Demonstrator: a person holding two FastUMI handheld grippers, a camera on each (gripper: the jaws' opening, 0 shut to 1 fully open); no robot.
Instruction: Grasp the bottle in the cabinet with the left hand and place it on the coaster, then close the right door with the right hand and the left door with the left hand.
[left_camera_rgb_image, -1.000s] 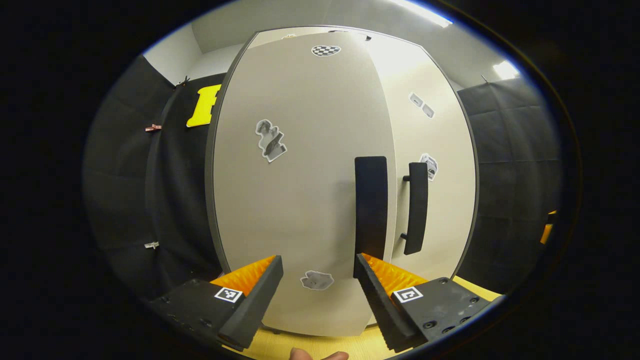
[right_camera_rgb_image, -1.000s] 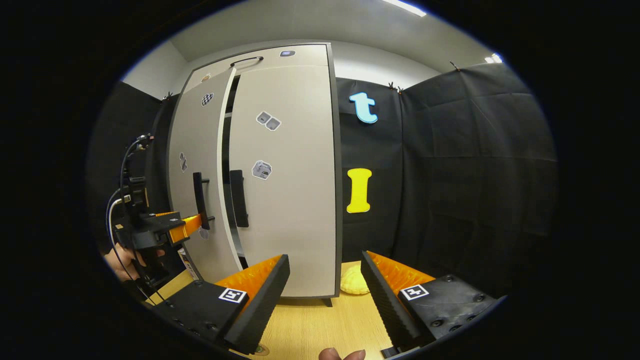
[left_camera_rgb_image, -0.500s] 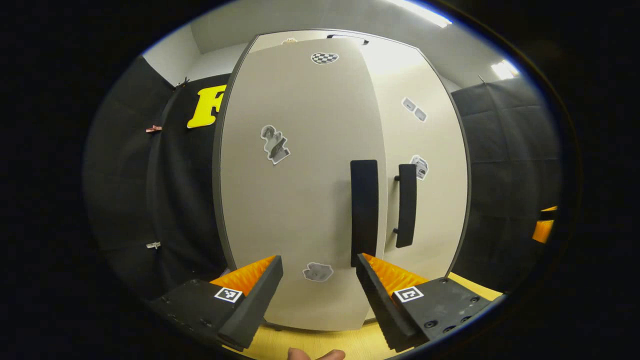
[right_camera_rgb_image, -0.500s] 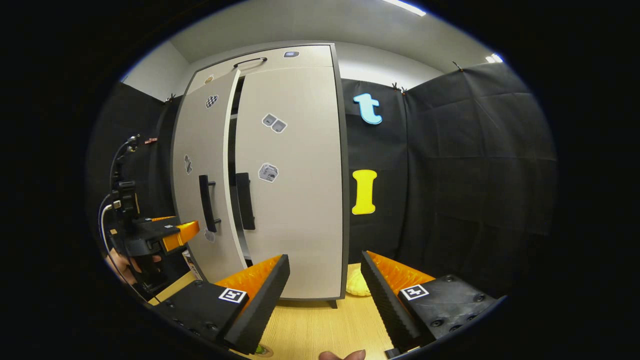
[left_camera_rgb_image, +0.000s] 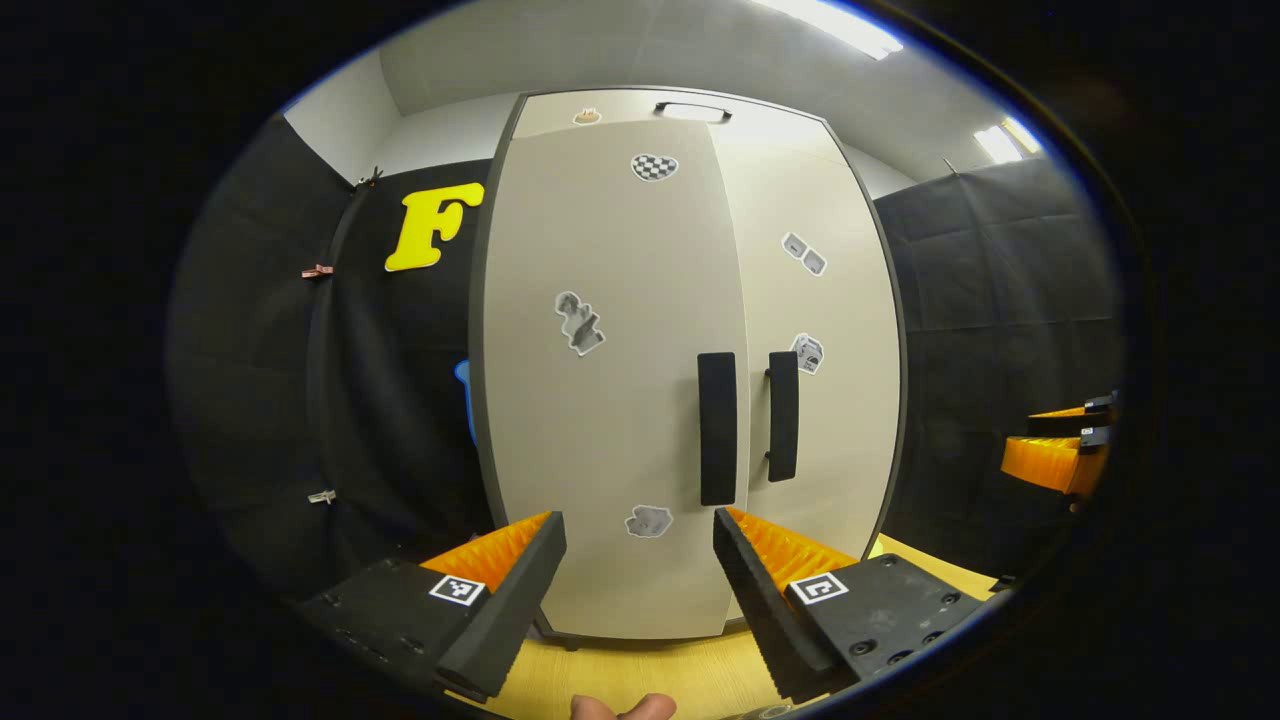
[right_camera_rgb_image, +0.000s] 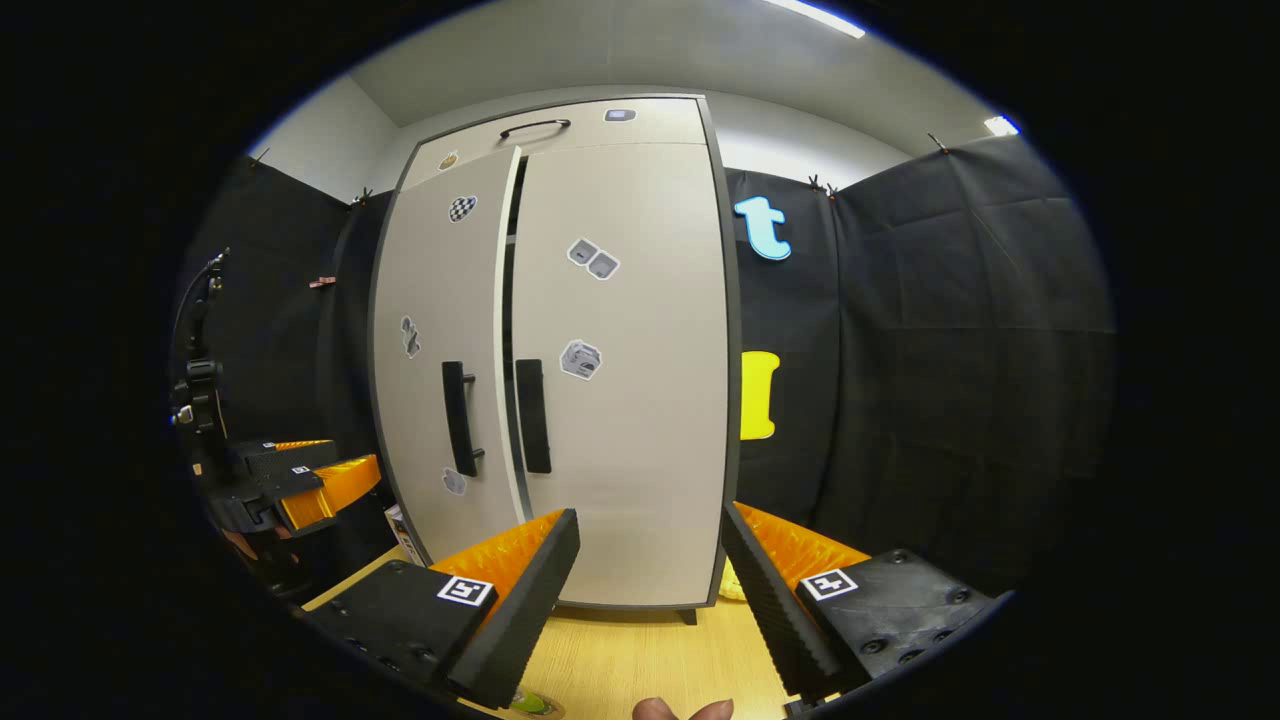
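The pale cabinet (left_camera_rgb_image: 690, 300) stands straight ahead on the wooden table. Its right door (right_camera_rgb_image: 630, 380) is closed. The left door (right_camera_rgb_image: 440, 350) sits almost flush, with a thin dark gap (right_camera_rgb_image: 510, 300) beside it in the right gripper view. Two black handles (left_camera_rgb_image: 717, 428) (left_camera_rgb_image: 783, 415) run side by side at the middle seam. My left gripper (left_camera_rgb_image: 640, 590) is open and empty, a short way back from the left door. My right gripper (right_camera_rgb_image: 650, 590) is open and empty too, facing the right door. A small green thing (right_camera_rgb_image: 530, 703) peeks out at the bottom edge; I cannot tell what it is.
The wooden table (right_camera_rgb_image: 620, 660) runs from the cabinet's foot toward me. A yellow object (right_camera_rgb_image: 728, 582) lies by the cabinet's right corner. The left gripper (right_camera_rgb_image: 300, 480) shows at the left, the right gripper (left_camera_rgb_image: 1060, 455) at the far right. Black cloth walls enclose both sides.
Both grippers have drawn back from the cabinet, which now looks smaller. The left door has swung in further, and the gap between the doors has narrowed.
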